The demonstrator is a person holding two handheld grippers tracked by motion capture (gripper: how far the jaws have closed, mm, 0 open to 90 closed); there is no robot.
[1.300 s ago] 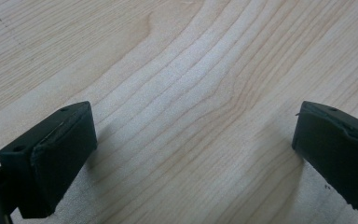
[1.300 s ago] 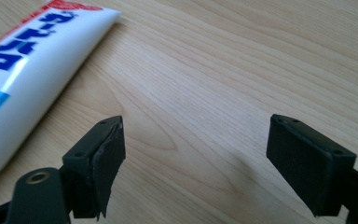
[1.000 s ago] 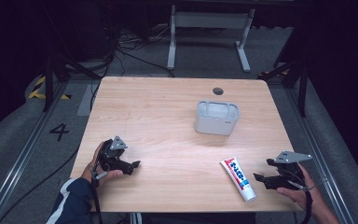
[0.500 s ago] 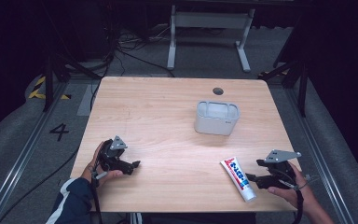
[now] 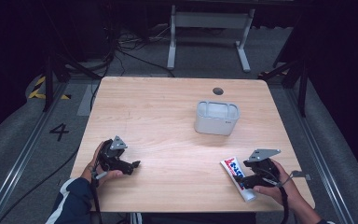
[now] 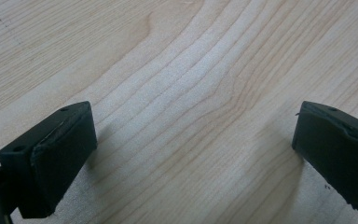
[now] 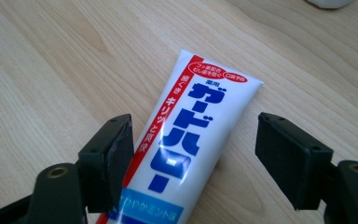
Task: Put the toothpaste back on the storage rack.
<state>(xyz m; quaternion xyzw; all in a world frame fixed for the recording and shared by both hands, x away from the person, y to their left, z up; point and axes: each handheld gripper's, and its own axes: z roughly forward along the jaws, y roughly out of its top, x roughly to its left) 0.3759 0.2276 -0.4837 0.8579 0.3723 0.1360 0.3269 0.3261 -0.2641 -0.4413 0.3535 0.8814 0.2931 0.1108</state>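
My left gripper [image 5: 134,164] rests wide open and empty near the table's [image 5: 168,116] front-left corner. By the front-right corner, my right gripper [image 7: 193,158] straddles the toothpaste tube [image 7: 191,144], jaws having just narrowed, seemingly not yet clamped. Lifting remains.

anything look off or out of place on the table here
Nothing stands out. The toothpaste tube lies flat and intact on the table, between the right gripper's open jaws. The white container stands upright, and nothing is spilled.
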